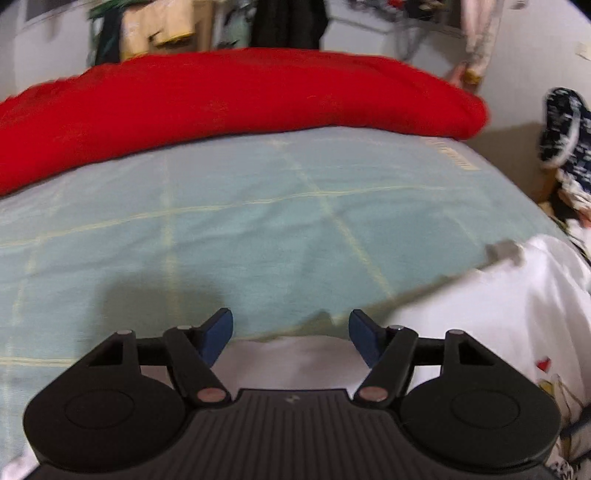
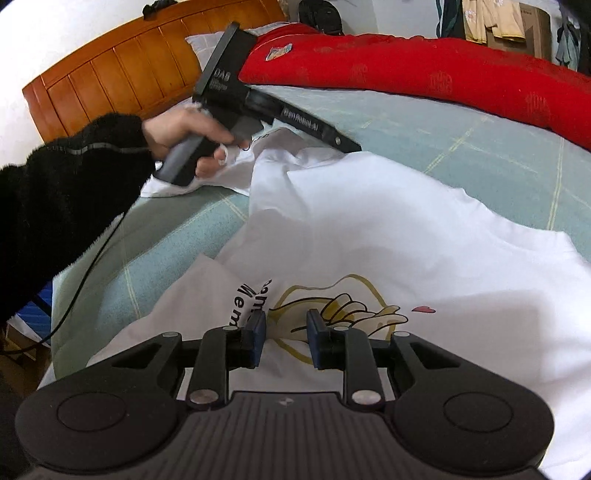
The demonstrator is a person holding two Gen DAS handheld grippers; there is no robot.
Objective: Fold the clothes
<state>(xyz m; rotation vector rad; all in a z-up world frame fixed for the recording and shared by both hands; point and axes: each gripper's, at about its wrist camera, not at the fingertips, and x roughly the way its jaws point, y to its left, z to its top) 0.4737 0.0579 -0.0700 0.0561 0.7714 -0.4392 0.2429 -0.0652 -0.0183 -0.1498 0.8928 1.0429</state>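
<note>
A white T-shirt [image 2: 424,240] with a yellow cartoon print and a small red heart lies spread on the light green checked bedsheet [image 2: 177,240]. My right gripper [image 2: 286,332] hovers just above the print, its blue pads a little apart and empty. My left gripper [image 1: 291,334] is open and empty over the shirt's edge [image 1: 480,314]. In the right wrist view the left gripper's body [image 2: 236,96] is held in a hand at the shirt's far corner.
A thick red quilt [image 1: 221,103] runs along the far side of the bed. A wooden headboard [image 2: 122,74] stands at the left. Boxes and hanging clothes [image 1: 288,22] stand beyond the bed. A dark patterned item [image 1: 565,129] sits off the bed's right.
</note>
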